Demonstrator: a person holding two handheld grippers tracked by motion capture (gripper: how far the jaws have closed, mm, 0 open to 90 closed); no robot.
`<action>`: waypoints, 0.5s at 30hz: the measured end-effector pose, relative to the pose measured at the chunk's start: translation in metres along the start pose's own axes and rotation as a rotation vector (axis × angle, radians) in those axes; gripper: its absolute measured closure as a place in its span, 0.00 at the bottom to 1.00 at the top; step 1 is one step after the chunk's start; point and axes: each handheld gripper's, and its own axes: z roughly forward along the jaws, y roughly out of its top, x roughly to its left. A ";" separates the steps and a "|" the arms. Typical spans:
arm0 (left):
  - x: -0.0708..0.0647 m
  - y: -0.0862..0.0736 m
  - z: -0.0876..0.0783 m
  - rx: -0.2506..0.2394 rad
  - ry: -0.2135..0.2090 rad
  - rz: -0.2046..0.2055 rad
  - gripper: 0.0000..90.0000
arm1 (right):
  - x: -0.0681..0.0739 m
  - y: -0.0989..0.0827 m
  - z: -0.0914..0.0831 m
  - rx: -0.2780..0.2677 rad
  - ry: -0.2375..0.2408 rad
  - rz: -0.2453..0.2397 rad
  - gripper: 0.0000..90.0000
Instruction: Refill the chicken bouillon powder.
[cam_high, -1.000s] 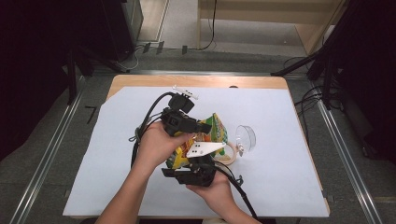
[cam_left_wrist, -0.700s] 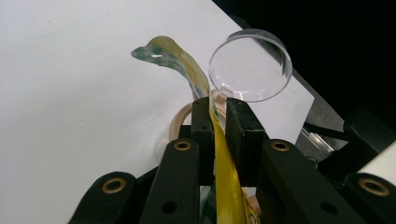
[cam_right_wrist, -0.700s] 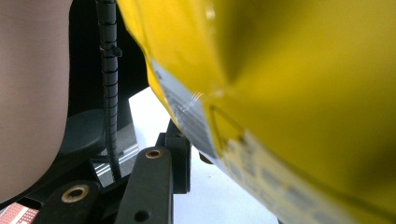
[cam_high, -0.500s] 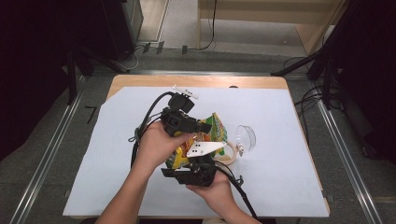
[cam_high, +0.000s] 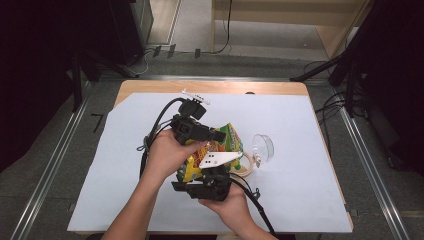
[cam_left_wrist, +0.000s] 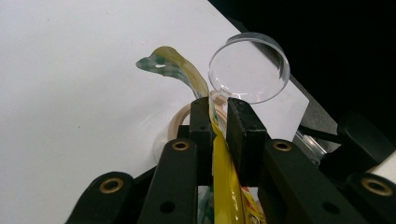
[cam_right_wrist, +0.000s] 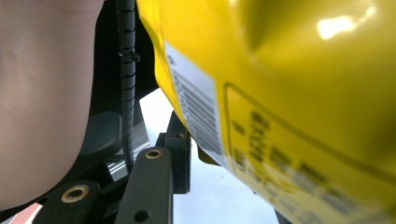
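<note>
My right tool (cam_high: 216, 167), nearest me, and my left tool (cam_left_wrist: 218, 119) both clamp the crinkly yellow-green snack bag (cam_high: 225, 142), held above the tabletop (cam_high: 310, 200); a hard pull could fling contents past the clear glass cup (cam_high: 263, 147) beyond it

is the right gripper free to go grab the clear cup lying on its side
Probably not yet: the right gripper seems shut on the yellow snack bag, as is the left gripper. The clear cup itself lies unobstructed beside it.

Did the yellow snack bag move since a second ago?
No. In the high view the yellow snack bag sits at the same spot beside the clear glass cup lying on the table, held between both tools.
</note>
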 end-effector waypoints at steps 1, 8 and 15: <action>0.000 0.000 0.000 0.000 -0.004 0.000 0.90 | 0.001 0.000 0.000 0.004 0.004 0.007 0.76; 0.004 0.000 0.002 0.006 -0.024 -0.008 0.89 | 0.002 -0.002 -0.001 0.004 0.005 0.014 0.76; 0.004 0.001 0.005 0.008 -0.033 -0.002 0.89 | 0.000 -0.003 -0.002 0.007 -0.001 0.005 0.76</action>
